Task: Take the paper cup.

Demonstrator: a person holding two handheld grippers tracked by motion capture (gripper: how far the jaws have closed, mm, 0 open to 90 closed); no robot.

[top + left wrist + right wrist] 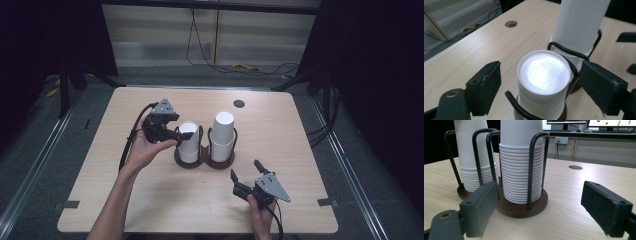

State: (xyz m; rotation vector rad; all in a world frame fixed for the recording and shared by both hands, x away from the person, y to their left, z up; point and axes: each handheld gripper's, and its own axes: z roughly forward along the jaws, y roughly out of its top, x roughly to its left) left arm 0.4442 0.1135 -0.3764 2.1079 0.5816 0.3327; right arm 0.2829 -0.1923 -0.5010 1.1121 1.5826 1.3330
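The left gripper (186, 135), jaws apart, straddles the shorter cup stack (544, 80) in the wire holder (521, 206); its pads appear clear of the paper. The right gripper (247, 170) rests spread open near the taller stack (520, 170), whose top is cut off there.

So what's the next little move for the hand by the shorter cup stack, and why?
Probably close the left gripper on the top cup. Its jaws stand open on either side of that upside-down cup without touching it, so squeezing looks like the step needed before lifting it from the holder.
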